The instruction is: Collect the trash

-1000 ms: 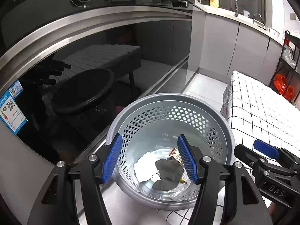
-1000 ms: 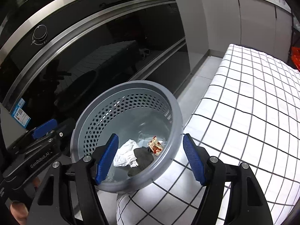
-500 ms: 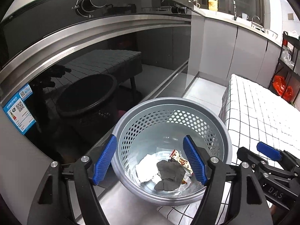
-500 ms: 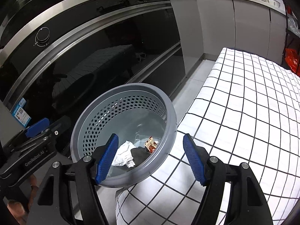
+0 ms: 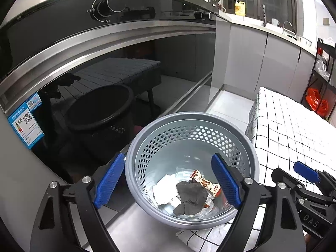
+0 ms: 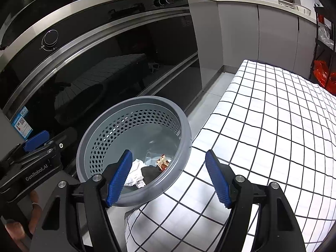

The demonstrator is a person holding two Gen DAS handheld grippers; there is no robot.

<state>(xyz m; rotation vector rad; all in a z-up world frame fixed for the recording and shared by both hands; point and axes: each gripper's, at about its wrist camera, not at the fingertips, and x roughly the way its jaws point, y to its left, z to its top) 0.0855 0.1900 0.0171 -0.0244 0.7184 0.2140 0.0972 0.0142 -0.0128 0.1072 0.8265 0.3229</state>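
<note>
A grey perforated trash basket (image 5: 147, 142) stands on the floor beside the table; it also shows in the right wrist view (image 6: 98, 130). Inside lie a dark grey crumpled piece (image 5: 190, 197), white crumpled paper (image 5: 163, 189) and a candy wrapper (image 5: 204, 181); the wrapper (image 6: 162, 161) and paper (image 6: 135, 173) show in the right wrist view too. My left gripper (image 5: 167, 182) is open and empty above the basket. My right gripper (image 6: 168, 178) is open and empty above the basket's right rim. Each gripper shows at the edge of the other's view.
A table with a white black-checked cloth (image 6: 273, 126) lies to the right of the basket. A black glass oven front (image 5: 105, 73) with knobs stands behind. Grey cabinets (image 5: 262, 58) run along the back, and a red bag (image 5: 317, 103) sits at far right.
Both grippers have drawn up and back from the basket, so it looks smaller and lower. The left jaws have opened wider. The trash in the basket has not moved.
</note>
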